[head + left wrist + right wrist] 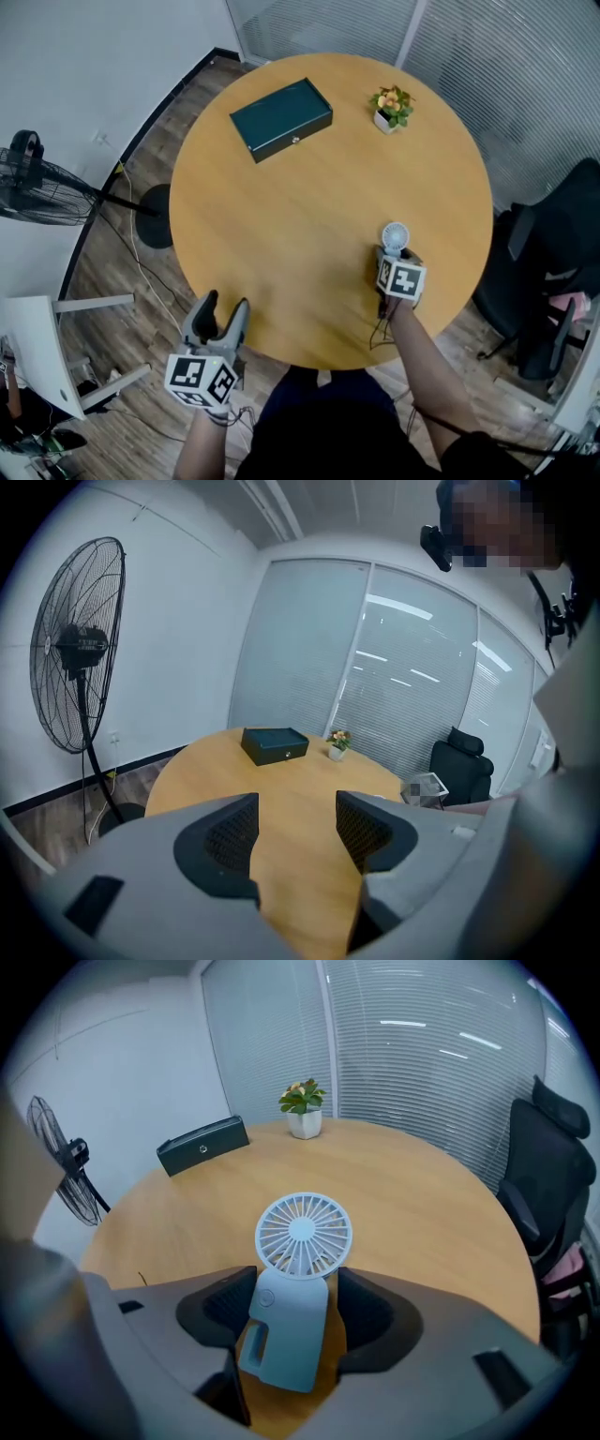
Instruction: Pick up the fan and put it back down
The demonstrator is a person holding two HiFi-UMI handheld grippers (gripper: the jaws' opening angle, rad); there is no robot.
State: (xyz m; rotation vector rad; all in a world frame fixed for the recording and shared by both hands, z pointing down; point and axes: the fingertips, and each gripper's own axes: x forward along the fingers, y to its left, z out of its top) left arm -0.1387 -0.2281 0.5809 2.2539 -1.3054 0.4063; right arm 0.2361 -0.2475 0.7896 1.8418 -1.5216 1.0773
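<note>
Right gripper view: the right tongs (292,1299) straddle the body of the fan (300,1237). The jaws are spread apart, with a sliver of worktop (422,1204) showing between the fan and the right-hand jaw.
Fan position: near the edge of the worktop closest to the person, its round grille rising just past the jaw tips and its body leaning a little. It appears to rest on the wood, though the contact under its base is not clearly shown.
Left gripper view: the left tongs (295,822) are open with nothing between the jaws, only bare worktop beyond.
Head view: the left tongs (223,314) hang off the near rim, well apart from the fan (395,236).
Other items: a dark box (280,118) and a small potted plant (391,107) sit on the far side.
Progress (judgement): no grip on the fan now. The frames alone do not settle whether this is just ahead of the lift or just after the set-down.
Remaining, if ahead of the lift: close, raise, lower, release.
</note>
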